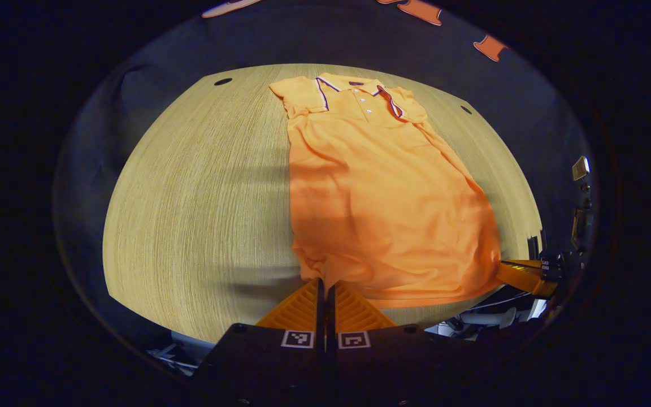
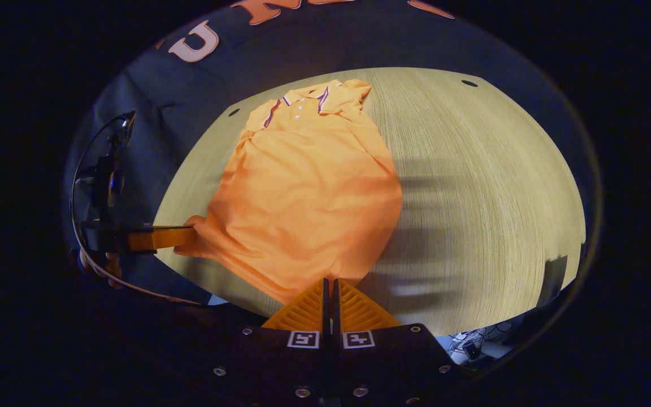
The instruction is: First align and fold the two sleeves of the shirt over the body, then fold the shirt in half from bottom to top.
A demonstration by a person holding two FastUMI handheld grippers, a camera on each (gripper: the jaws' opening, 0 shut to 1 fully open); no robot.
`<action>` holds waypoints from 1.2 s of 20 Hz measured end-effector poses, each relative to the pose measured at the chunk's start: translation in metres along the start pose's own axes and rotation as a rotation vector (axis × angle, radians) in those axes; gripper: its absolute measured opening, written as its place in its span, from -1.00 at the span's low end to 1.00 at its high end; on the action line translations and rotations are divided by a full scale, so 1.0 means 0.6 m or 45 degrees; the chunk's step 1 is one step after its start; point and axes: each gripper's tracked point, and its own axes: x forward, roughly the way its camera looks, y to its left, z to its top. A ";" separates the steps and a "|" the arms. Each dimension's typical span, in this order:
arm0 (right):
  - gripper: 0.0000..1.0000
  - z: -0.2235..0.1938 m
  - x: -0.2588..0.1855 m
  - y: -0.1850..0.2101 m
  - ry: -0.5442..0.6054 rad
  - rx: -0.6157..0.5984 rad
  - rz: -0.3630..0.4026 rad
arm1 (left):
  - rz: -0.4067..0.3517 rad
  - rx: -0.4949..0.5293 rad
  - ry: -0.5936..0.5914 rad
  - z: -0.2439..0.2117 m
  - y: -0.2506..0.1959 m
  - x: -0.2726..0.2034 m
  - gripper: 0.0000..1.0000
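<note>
Two grippers — left gripper [image 1: 324, 282], right gripper [image 2: 331, 282] — pinched onto soft orange shirt [image 1: 382, 198] hem, wood-grain table [image 1: 201, 215].

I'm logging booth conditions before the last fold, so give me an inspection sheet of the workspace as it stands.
Surface: wooden table, two dark holes near the far edge.
Job's things: orange polo shirt lying flat, sleeves folded in, collar at the far end.
Clutter: nothing seen.
Grippers: left claw and right claw each shut on the shirt's near hem, one at each corner.
Cables: thin cable looping by the left claw; loose cables below the table edge.
Surroundings: dark cloth wall.
</note>
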 end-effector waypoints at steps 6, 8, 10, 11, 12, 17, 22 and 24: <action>-0.98 0.056 -0.023 0.003 -0.119 0.091 0.047 | -0.020 -0.009 -0.045 0.021 -0.004 -0.011 -0.98; -0.98 0.061 -0.034 0.006 -0.125 0.106 0.057 | -0.023 -0.013 -0.050 0.025 -0.004 -0.012 -0.98; -0.98 0.055 -0.037 -0.002 -0.107 0.089 0.040 | -0.025 -0.020 -0.046 0.025 -0.004 -0.011 -0.97; -0.98 0.061 -0.041 0.010 -0.133 0.124 0.063 | -0.029 -0.026 -0.046 0.024 -0.005 -0.012 -0.97; -0.97 0.080 -0.044 0.025 -0.172 0.166 0.109 | -0.037 -0.031 -0.057 0.030 -0.007 -0.013 -0.97; -0.99 0.162 -0.059 0.038 -0.301 0.171 0.158 | -0.084 -0.057 -0.162 0.093 -0.025 -0.038 -0.97; -0.98 0.182 -0.039 0.006 -0.249 0.095 0.069 | -0.102 -0.041 -0.220 0.145 -0.032 -0.048 -0.98; -0.98 0.118 -0.022 -0.028 -0.103 0.068 -0.043 | -0.113 -0.046 -0.194 0.134 -0.037 -0.045 -0.97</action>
